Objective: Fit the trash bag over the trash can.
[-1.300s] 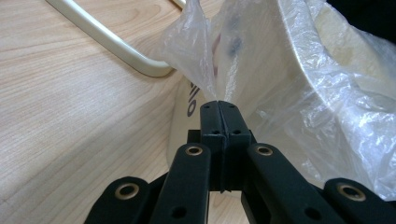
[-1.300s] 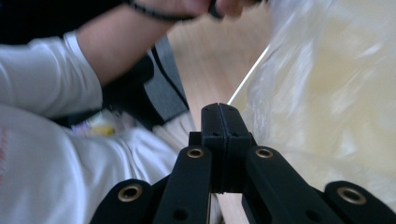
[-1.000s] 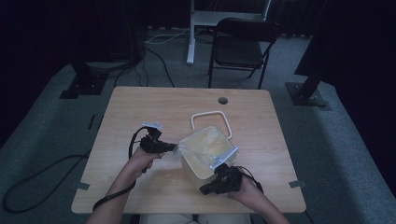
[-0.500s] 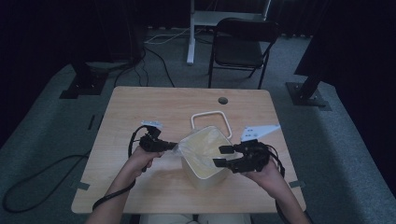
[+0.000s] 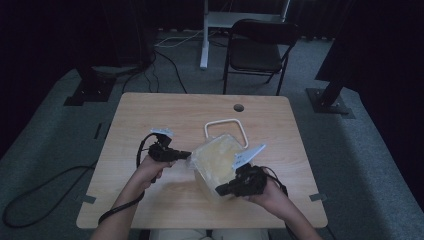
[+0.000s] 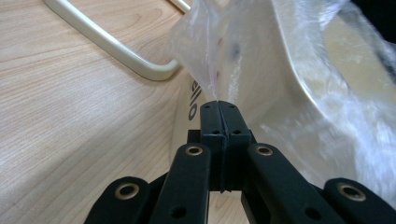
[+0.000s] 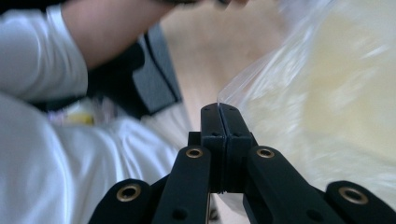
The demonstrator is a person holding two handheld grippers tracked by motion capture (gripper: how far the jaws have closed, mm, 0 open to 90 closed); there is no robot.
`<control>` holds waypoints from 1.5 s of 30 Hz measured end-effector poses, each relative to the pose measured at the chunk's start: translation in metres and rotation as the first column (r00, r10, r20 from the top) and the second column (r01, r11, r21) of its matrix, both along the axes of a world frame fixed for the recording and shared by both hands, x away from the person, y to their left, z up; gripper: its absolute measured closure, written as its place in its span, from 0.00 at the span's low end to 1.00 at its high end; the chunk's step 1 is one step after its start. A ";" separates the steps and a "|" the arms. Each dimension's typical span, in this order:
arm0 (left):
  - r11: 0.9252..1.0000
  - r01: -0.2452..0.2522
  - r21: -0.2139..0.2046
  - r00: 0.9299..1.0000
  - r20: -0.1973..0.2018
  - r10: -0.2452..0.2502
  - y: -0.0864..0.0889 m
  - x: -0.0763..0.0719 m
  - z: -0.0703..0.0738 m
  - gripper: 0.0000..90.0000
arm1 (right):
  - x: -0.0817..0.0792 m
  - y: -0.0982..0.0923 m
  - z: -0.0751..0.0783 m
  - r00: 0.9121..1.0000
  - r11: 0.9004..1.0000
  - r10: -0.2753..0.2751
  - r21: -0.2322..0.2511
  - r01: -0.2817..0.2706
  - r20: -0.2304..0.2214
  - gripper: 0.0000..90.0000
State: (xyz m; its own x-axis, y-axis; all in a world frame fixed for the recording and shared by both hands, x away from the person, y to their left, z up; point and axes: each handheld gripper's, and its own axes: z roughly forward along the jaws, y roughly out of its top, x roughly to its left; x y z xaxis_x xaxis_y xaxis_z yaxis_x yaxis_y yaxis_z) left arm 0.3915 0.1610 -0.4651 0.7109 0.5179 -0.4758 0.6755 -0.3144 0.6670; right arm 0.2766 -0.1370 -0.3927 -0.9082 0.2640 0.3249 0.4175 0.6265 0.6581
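Clear plastic bag [image 5: 218,161] with cream container [image 6: 299,70] inside held between both grippers, above near middle of table [image 5: 150,115]. Left gripper [image 5: 184,155] clenched on bag's left edge; film [image 6: 210,60] pinched at jaw tips. Right gripper [image 5: 220,190] at bag's near right corner, jaws just closing, now clamped on bag edge [image 7: 233,93]. Cream loop handle [image 5: 225,123] lies on table just beyond bag.

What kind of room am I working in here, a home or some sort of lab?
Most likely a lab or recording studio, not a home: a bare light wooden table stands on grey carpet, dark curtains close off the back, black stand bases flank the table, and cables trail over the floor near a black folding chair.
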 end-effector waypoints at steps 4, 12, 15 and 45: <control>1.000 0.002 0.003 1.000 -0.010 -0.002 -0.001 0.000 -0.005 1.00 | -0.012 0.011 -0.023 1.000 0.996 -0.009 -0.093 0.011 0.023 1.00; 0.998 -0.001 0.065 1.000 -0.010 0.001 -0.007 0.002 -0.016 1.00 | -0.010 0.004 -0.069 0.996 0.983 -0.084 -0.163 0.082 -0.005 1.00; 0.998 0.002 0.065 1.000 -0.024 0.000 -0.009 0.004 -0.022 1.00 | -0.006 -0.003 -0.078 0.992 0.977 -0.123 -0.176 0.118 -0.013 1.00; 0.998 0.003 -0.062 1.000 -0.023 -0.005 0.000 0.003 -0.014 0.76 | 0.064 -0.099 -0.024 0.836 0.824 -0.530 0.144 0.548 -0.143 0.47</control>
State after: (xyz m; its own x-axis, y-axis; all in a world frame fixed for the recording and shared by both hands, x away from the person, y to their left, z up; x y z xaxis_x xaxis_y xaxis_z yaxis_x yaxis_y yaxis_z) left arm 0.3949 0.1609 -0.4795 0.7015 0.4842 -0.5230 0.6896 -0.2758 0.6696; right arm 0.3403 -0.2360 -0.4162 -0.6009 0.6347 0.4859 0.7195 0.1647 0.6747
